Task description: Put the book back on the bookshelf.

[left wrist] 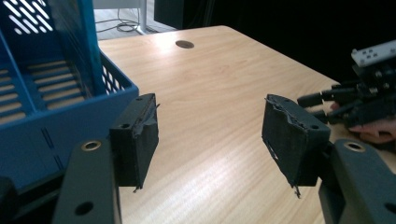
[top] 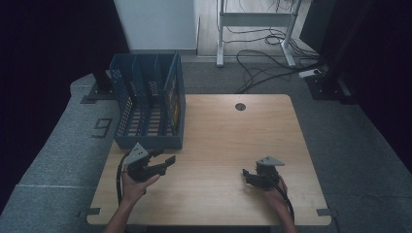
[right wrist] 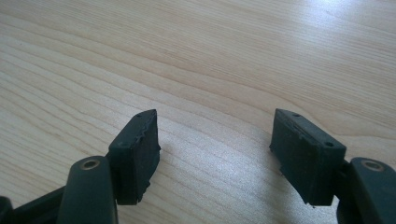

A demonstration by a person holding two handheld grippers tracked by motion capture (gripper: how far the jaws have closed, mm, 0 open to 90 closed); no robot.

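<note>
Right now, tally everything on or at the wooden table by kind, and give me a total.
Blue plastic slotted file rack: 1
Black hand-held gripper: 2, left hand-held gripper and right hand-held gripper, both with jaws apart and holding nothing
Round dark cable hole in the light wooden table: 1
Total: 4

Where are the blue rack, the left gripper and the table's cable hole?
Rack (top: 145, 141): high view, front wall.
Left gripper (top: 163, 159): high view, between its fingertips.
Hole (top: 240, 106): high view, its centre.
</note>
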